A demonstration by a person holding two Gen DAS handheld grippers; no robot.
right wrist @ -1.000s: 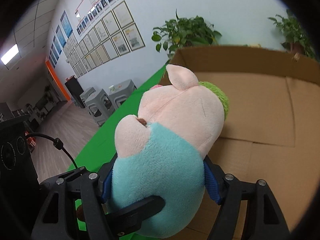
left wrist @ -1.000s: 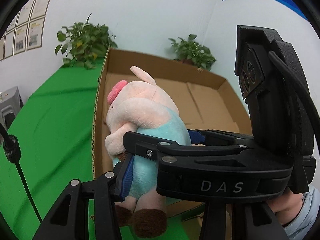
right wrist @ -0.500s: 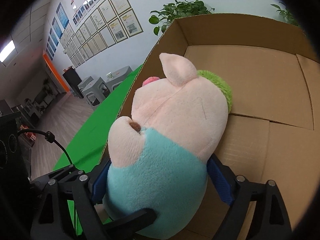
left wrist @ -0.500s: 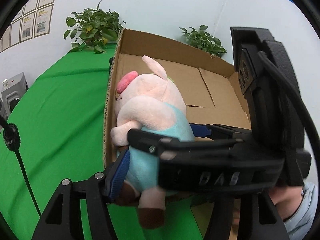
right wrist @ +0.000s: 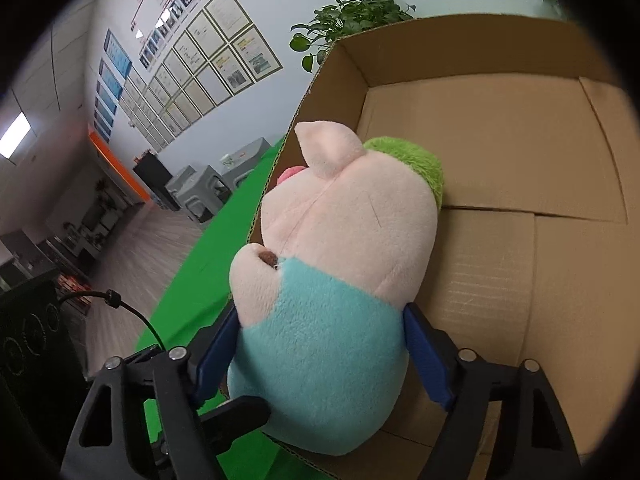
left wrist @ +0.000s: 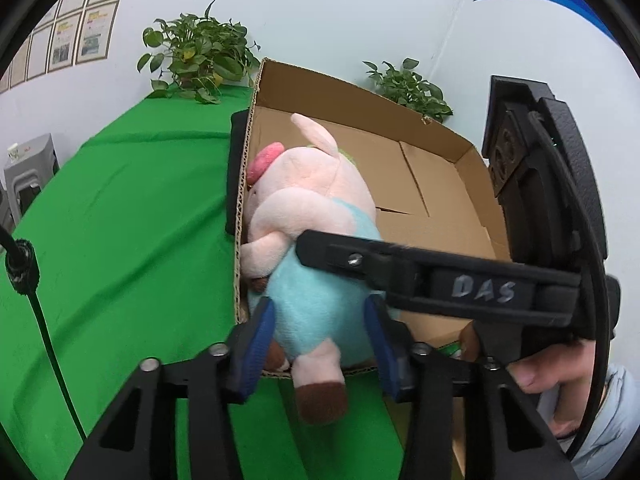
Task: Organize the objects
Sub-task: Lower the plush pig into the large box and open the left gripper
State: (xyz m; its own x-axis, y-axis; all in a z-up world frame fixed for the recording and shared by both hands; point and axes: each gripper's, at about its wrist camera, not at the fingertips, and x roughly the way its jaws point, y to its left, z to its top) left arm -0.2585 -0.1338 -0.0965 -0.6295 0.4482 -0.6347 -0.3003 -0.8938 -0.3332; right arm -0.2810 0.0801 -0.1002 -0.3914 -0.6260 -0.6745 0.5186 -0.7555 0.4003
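A plush pig (left wrist: 316,240) with a pink head and a light blue body hangs over the left front part of an open cardboard box (left wrist: 400,128). Both grippers hold it. My left gripper (left wrist: 320,344) is shut on its blue body from below. My right gripper (right wrist: 320,344) is shut on the same body; its black arm crosses the left wrist view. In the right wrist view the plush pig (right wrist: 344,240) shows a green patch behind its head, and the cardboard box (right wrist: 520,160) floor lies under and beyond it.
The box stands on a green table cloth (left wrist: 120,220). Two potted plants (left wrist: 196,60) stand behind the box by the white wall. A black cable (left wrist: 40,320) hangs at the left. The person's hand (left wrist: 552,368) shows at the right.
Both grippers moved forward and down with the plush pig; it went from outside the box's near corner to over the box's left front part.
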